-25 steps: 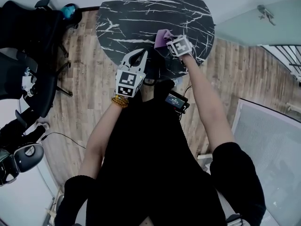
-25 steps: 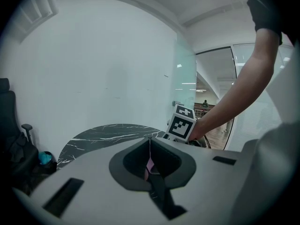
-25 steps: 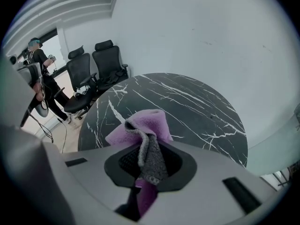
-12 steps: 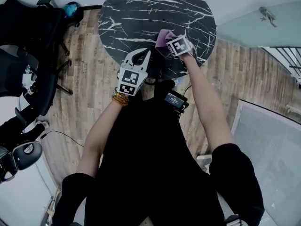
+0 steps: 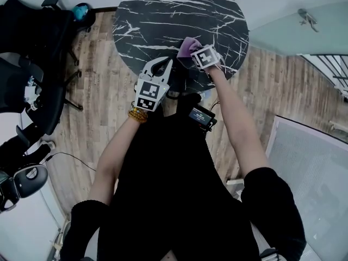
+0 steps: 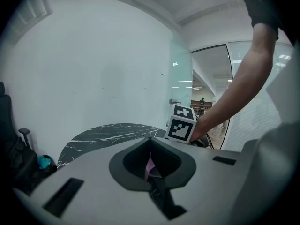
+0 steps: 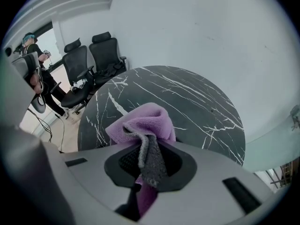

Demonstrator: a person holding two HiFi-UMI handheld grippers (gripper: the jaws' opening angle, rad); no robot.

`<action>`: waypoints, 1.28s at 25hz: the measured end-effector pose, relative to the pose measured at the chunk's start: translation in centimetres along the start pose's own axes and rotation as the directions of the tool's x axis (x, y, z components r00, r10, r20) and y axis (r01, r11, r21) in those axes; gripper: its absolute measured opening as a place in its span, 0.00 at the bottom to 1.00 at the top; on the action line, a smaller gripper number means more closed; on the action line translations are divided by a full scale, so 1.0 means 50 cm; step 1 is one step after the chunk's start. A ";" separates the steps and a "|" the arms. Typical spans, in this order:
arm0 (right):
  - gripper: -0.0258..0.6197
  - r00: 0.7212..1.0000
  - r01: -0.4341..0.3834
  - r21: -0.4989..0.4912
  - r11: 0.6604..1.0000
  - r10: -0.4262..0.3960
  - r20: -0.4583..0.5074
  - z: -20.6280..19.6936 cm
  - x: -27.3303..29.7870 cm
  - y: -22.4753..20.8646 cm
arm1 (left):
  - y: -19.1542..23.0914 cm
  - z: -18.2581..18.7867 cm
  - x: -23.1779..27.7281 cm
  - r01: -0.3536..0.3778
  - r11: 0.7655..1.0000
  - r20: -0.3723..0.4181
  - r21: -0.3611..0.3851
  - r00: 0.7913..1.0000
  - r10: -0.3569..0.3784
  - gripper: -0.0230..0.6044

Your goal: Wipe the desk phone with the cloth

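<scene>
My right hand-held gripper [image 7: 145,146] is clamped on the purple cloth [image 7: 140,122], and my left hand-held gripper [image 6: 150,146] is pinched together, empty. I'd press the cloth flat and sweep slowly across the phone [image 5: 179,72].

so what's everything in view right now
table: one, black marble with white veins, round, ahead
cloth: one, purple, bunched in the right gripper over the table
office chairs: at least two, black, left, on the wood floor
small object: one, teal, by the chairs
left gripper: one, pale grey, jaws together, at the table's near edge
right gripper: one, pale grey, shut on the cloth
</scene>
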State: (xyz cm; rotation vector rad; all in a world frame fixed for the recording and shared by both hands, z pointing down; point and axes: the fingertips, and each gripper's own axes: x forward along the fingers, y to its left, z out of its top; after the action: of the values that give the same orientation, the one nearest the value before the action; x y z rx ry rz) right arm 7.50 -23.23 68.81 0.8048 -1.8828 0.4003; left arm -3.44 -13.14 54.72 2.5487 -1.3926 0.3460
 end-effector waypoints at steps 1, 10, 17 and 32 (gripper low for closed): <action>0.13 1.000 0.000 -0.003 1.000 0.000 -0.004 -0.001 0.000 0.002 | 0.001 0.001 -0.001 0.001 1.000 0.001 0.000 1.000 -0.001 0.07; 0.13 1.000 -0.001 -0.008 1.000 0.001 -0.013 -0.008 -0.002 0.013 | 0.003 0.001 -0.004 -0.004 1.000 0.002 0.018 1.000 0.004 0.07; 0.13 1.000 -0.006 -0.011 1.000 0.005 -0.024 -0.017 0.006 0.018 | -0.003 0.002 -0.001 0.008 1.000 0.004 0.020 1.000 -0.008 0.07; 0.13 0.999 -0.019 -0.002 1.000 0.018 -0.035 -0.046 0.002 0.049 | -0.002 0.003 -0.006 -0.001 1.000 0.010 0.014 1.000 0.001 0.07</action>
State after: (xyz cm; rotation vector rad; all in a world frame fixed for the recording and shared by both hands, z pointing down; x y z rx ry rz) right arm 7.32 -20.12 70.08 0.7746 -1.8592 0.4209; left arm -3.51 -12.88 54.49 2.5641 -1.3996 0.3452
